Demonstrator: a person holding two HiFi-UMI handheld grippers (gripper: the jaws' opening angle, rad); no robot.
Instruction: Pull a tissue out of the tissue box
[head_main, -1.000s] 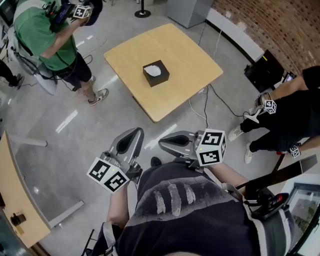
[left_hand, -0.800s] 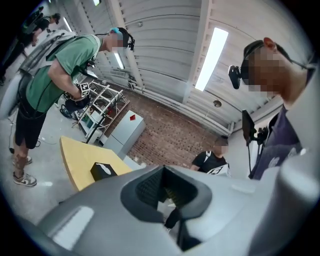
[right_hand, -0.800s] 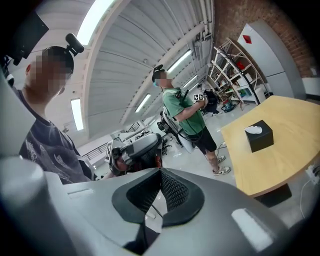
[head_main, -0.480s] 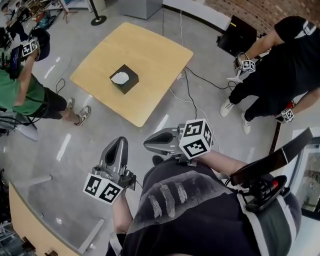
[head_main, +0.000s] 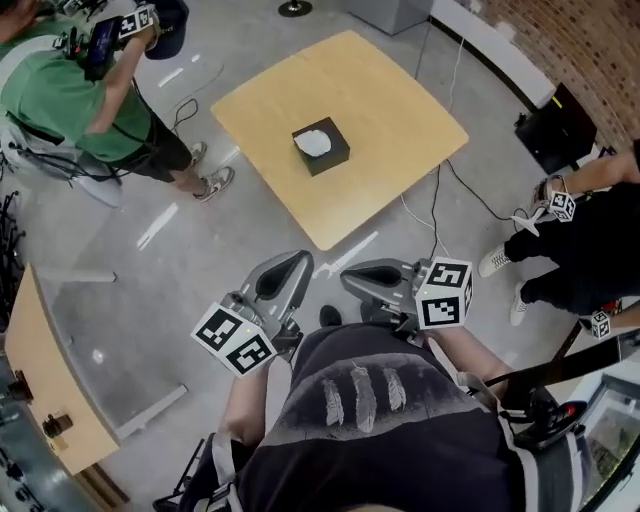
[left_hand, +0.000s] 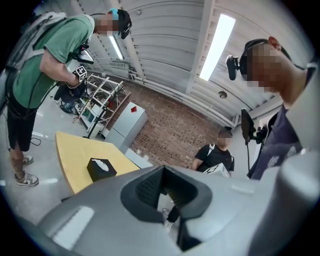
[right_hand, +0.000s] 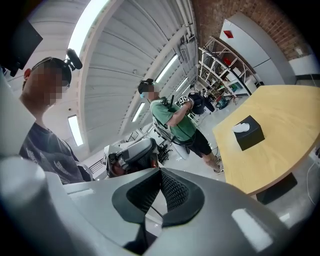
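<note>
Tissue box w/ white tissue sits on table at 12 o'clock, well apart from you. Your L gripper & R gripper are both pressed together, empty.

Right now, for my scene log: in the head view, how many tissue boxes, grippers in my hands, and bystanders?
Tissue box: 1
Grippers: 2 (left gripper, right gripper)
Bystanders: 2 (person in green, person in black)
Total: 5
</note>
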